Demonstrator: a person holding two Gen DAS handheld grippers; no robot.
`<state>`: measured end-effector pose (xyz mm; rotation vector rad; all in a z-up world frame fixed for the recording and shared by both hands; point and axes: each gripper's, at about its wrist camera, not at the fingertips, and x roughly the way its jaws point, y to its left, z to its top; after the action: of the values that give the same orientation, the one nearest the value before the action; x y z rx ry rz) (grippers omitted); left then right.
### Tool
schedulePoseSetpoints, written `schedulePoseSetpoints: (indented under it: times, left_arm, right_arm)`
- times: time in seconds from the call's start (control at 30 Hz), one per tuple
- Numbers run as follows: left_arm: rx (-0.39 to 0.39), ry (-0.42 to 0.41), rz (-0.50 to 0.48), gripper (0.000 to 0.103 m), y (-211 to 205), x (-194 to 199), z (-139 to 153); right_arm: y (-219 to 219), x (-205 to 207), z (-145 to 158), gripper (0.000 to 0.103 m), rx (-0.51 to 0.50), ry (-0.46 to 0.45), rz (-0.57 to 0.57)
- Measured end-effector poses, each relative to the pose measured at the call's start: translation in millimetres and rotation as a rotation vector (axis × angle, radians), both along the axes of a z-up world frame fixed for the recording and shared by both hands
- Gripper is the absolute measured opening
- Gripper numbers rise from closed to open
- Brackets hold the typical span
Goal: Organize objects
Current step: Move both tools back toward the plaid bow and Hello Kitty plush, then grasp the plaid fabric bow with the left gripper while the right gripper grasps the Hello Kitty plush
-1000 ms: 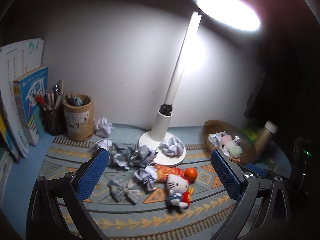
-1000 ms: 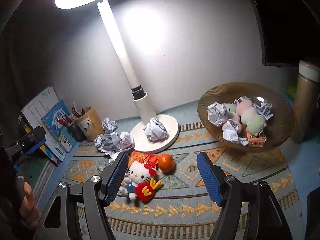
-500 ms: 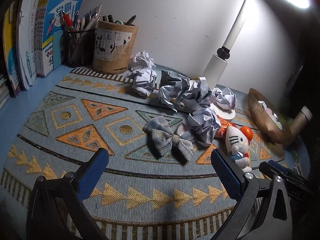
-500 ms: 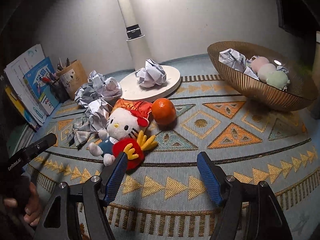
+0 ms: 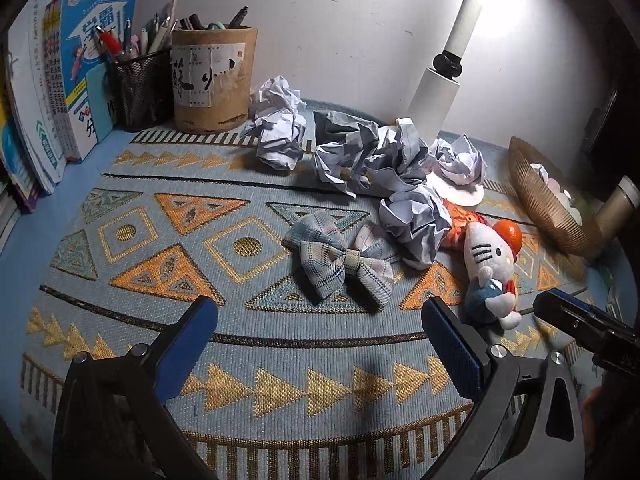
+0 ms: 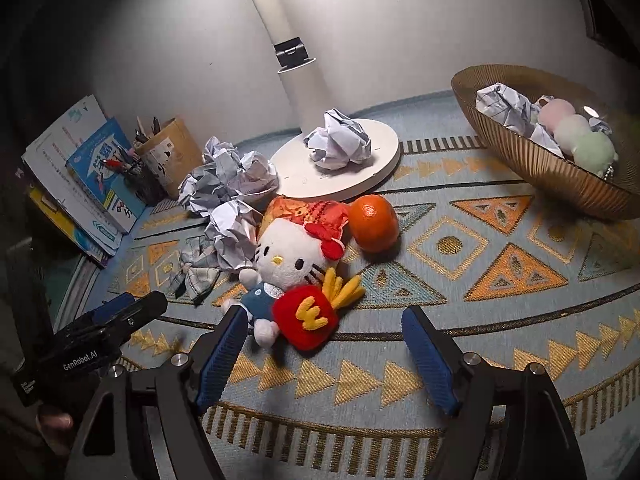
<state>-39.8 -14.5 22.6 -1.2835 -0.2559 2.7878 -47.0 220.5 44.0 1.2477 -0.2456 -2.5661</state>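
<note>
Bare mat [image 5: 132, 236] is seen before the left gripper [image 5: 320, 344], spread wide; the right gripper [image 6: 324, 344], just widened, holds nothing. The bowl [image 6: 560, 172] is cut off.

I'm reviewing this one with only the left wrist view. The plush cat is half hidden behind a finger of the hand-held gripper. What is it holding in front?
Observer: The plush cat clutches a red fries pouch with a yellow letter on it.
Operator: And what is in the bowl? I only see its side.
Observer: The bowl holds crumpled paper and a row of pink, white and green fluffy balls.
Operator: Is the right hand-held gripper on anything?
Observer: No. The right hand-held gripper is open and its jaws have just been opening. The pouch lies in the gap, and neither pad presses on it.
</note>
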Motion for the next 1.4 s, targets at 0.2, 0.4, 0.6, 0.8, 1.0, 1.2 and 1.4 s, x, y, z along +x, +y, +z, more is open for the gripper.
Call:
schedulePoseSetpoints:
  times: [0.2,0.4,0.6,0.8,1.0,1.2,1.4]
  left_arm:
    - [-0.02,-0.004,-0.035,0.101,-12,-17,-2]
    - [-0.064,-0.038,-0.131,0.101,12,-34,-13]
    - [-0.115,-0.048,-0.142,0.085,26,-49,-18]
    - [-0.158,-0.021,-0.165,0.047,41,-45,-17]
    - [-0.106,0.004,-0.177,0.046,44,-24,5]
    - [0.006,0.079,-0.183,0.046,55,19,28]
    - [0.085,0.107,-0.207,0.046,66,20,10]
  right_arm:
    - [-25,-29,-13,0.078,0.004,-0.088,0.007]
    - [-32,-39,-26,0.078,-0.019,-0.102,-0.013]
    - [-36,-39,-27,0.078,0.02,-0.054,-0.02]
    - [-47,-34,-23,0.055,0.094,-0.007,0.006]
    - [-31,-15,1,0.054,0.116,-0.006,0.088]
    - [-12,33,12,0.055,0.356,0.097,0.21]
    - [10,33,-8,0.067,0.302,0.047,0.178]
